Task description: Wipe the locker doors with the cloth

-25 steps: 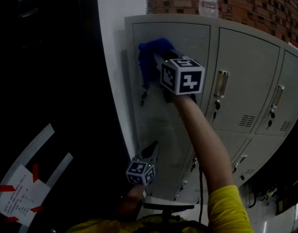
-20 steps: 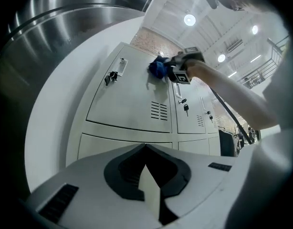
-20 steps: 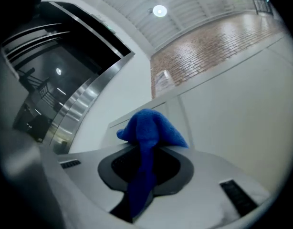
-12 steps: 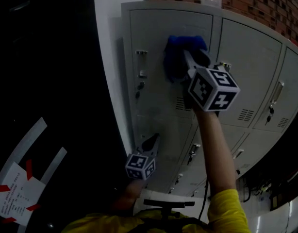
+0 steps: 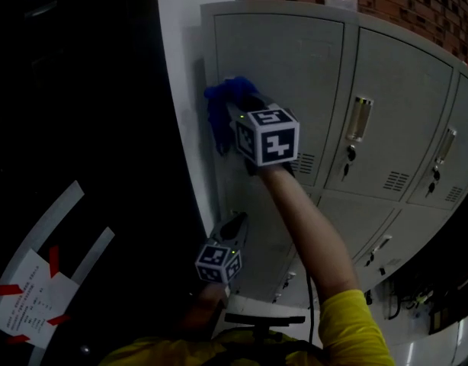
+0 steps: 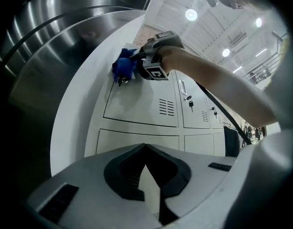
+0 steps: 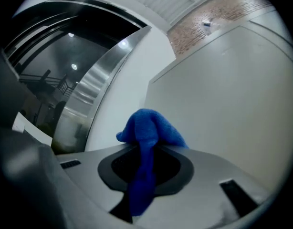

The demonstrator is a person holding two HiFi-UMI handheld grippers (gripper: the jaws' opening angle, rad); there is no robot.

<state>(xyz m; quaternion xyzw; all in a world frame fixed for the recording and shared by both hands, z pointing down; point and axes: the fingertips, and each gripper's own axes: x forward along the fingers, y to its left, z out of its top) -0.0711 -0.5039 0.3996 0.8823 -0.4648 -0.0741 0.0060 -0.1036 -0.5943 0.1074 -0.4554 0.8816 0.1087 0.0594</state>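
Right gripper [image 5: 240, 113] is up on the locker doors [image 5: 386, 90], jaws clamped on the blue cloth [image 5: 221, 104], and its own view confirms it: the cloth [image 7: 150, 128] runs lengthwise down between the two jaws, a thick wad bunched out past the tips and a thin tail trailing back toward the camera. That wad sits ahead of the jaws and looks pressed to the top-left door [image 5: 295, 59], right at the door's left edge. So the whole grey panel lies off to the right of the jaw tips, and I'd say that's where the next stroke has to travel, with the wad leading flat against the metal. Left gripper [image 5: 234, 229] hangs low, well below the cloth; its jaws are together with nothing between them, pointing up along the lower doors. From down there you can see the right gripper [image 6: 139, 61] and cloth [image 6: 122, 68] high ahead of its tips. The right hand is plainly the working one; the left is out of play.
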